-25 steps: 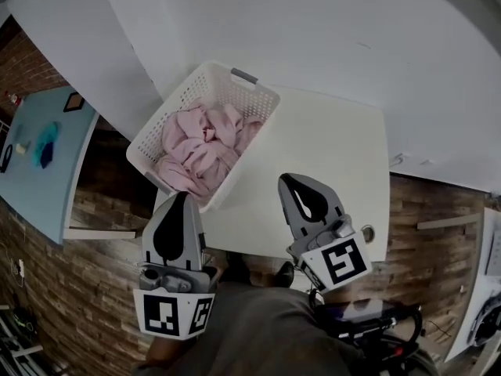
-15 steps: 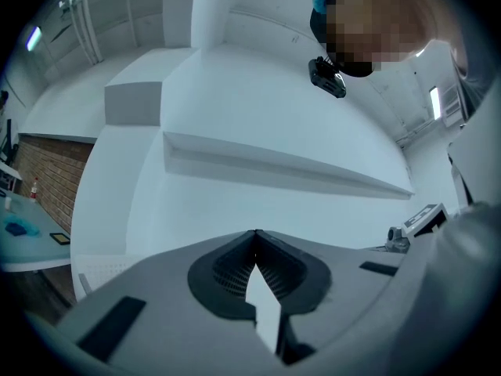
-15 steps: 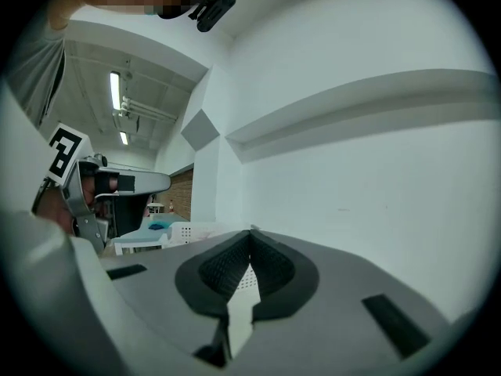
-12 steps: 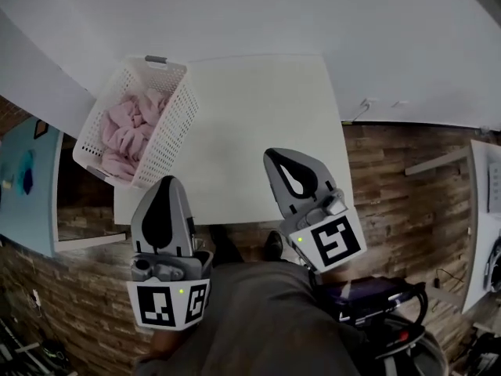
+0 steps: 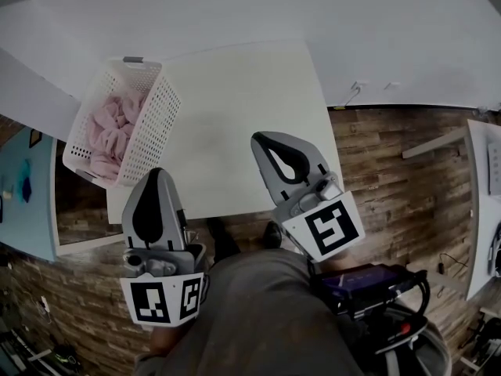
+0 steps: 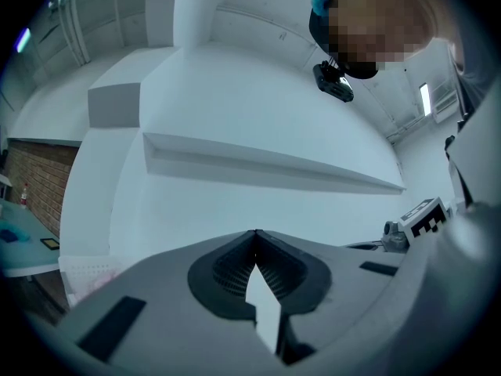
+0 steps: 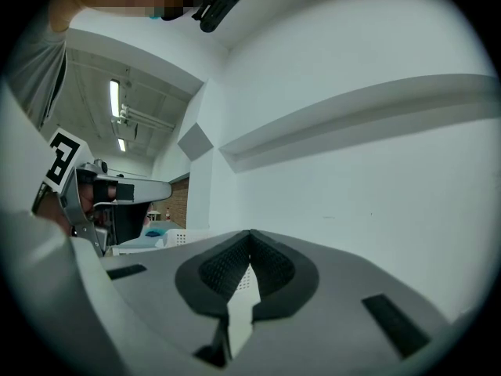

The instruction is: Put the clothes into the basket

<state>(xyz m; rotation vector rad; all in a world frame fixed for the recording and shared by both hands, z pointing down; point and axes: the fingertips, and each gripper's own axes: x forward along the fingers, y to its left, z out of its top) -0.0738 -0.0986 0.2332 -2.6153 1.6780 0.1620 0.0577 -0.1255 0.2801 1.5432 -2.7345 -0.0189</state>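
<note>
Wood-plank flooring (image 5: 391,178) lies below the person's grey-clad lap (image 5: 250,312), with a dark wheeled device (image 5: 368,284) just beside it on the right.

Above the lap, the left gripper (image 5: 156,177) and the right gripper (image 5: 270,149) hover at the near edge of the white counter (image 5: 243,116). Both gripper views show the fingers pressed together at the tips with nothing between them: the left gripper (image 6: 255,237) faces only bare wall, and the right gripper (image 7: 250,237) the same.

The counter top itself is bare. At its left edge stands the white perforated basket (image 5: 149,124), which seems to hang partly over the side, and the pink clothes (image 5: 106,128) lie piled inside it. So the loading looks finished.

What is left, I judge, is a tidy finish. Check that no sleeve trails over the rim, and keep both grippers well away from the basket wall, since a nudge could tip it off that edge. If anything needs tucking in, the left gripper is the closer one, and its fingers would have to open first.

Beyond the basket, lower down, stands a blue table (image 5: 23,202) with small items on it. Past the counter is a plain white wall (image 5: 329,30). Nothing stands between the grippers and the basket.
</note>
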